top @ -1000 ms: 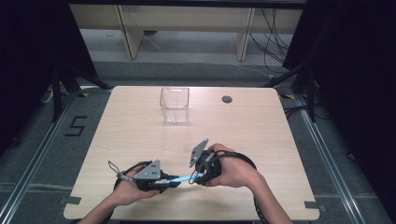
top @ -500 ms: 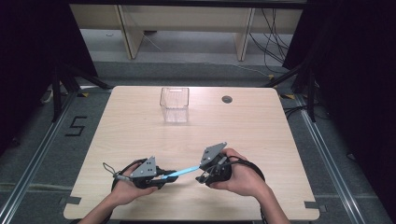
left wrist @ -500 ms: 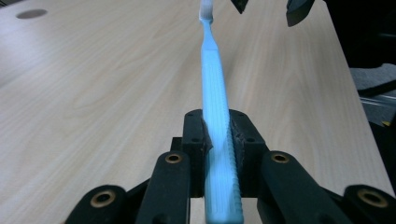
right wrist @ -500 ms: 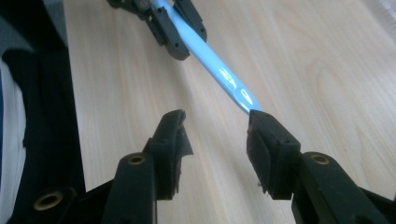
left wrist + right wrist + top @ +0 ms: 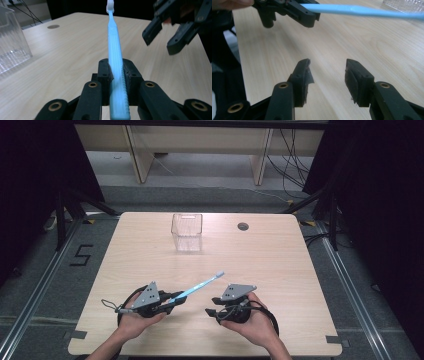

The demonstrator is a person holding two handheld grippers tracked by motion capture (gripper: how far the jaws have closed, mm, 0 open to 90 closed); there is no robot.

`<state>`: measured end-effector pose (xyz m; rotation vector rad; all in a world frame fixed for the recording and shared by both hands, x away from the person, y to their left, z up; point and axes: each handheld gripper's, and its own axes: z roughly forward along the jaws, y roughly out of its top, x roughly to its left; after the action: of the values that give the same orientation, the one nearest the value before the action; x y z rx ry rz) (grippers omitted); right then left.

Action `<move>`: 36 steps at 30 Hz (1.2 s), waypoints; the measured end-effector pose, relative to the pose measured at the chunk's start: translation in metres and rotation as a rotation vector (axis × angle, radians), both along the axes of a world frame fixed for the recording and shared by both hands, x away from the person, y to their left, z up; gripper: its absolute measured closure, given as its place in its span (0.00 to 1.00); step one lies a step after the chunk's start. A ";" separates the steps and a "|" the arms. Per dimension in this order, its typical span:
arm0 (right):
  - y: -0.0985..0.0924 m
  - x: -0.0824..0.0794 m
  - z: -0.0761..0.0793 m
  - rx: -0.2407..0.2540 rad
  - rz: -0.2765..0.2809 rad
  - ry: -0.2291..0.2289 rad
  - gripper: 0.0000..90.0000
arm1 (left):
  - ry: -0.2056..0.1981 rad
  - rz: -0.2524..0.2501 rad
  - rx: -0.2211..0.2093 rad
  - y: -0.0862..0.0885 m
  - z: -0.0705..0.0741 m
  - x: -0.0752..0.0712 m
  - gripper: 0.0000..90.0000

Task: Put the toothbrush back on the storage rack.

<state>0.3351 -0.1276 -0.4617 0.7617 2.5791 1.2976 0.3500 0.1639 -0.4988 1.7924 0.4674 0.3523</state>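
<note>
Dark walls stand round a pale wooden table (image 5: pixel 280 270); far across it from the grippers sits a clear box (image 5: pixel 187 232). Near the person, the left gripper (image 5: pixel 172 301) is clamped tight on the handle end of a blue toothbrush (image 5: pixel 197 287); this looks like a good grip for steering it. Its long line runs straight out from the jaws, slanting up, white brush end farthest off, aiming past the box rather than at it, I think. Just beside the toothbrush, the right gripper (image 5: pixel 211 311) hangs with jaws wide apart, holding nothing; it may be ready to help.
</note>
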 end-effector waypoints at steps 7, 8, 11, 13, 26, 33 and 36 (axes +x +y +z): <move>-0.001 0.006 -0.009 0.153 -0.129 0.025 0.60 | -0.013 0.034 -0.033 0.003 0.004 0.001 0.87; -0.002 0.009 -0.009 0.203 -0.152 -0.004 0.60 | -0.014 0.036 -0.036 0.003 0.005 0.001 0.87; -0.001 0.011 -0.011 0.250 -0.168 0.040 0.59 | -0.022 0.031 -0.058 0.003 0.004 0.003 0.87; 0.000 0.013 -0.011 0.267 -0.161 0.035 0.58 | -0.024 0.032 -0.062 0.002 0.005 0.003 0.87; 0.003 0.022 -0.012 0.263 -0.174 0.040 0.51 | -0.030 0.056 -0.068 0.006 0.008 0.006 0.87; 0.006 0.022 -0.010 0.234 -0.165 0.034 0.50 | -0.034 0.059 -0.066 0.008 0.008 0.005 0.87; 0.007 0.022 -0.010 0.256 -0.189 0.061 0.49 | -0.036 0.067 -0.068 0.008 0.008 0.004 0.87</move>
<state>0.3569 -0.1203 -0.4718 1.0752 2.3424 1.5815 0.3544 0.1716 -0.4907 1.7049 0.5091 0.4098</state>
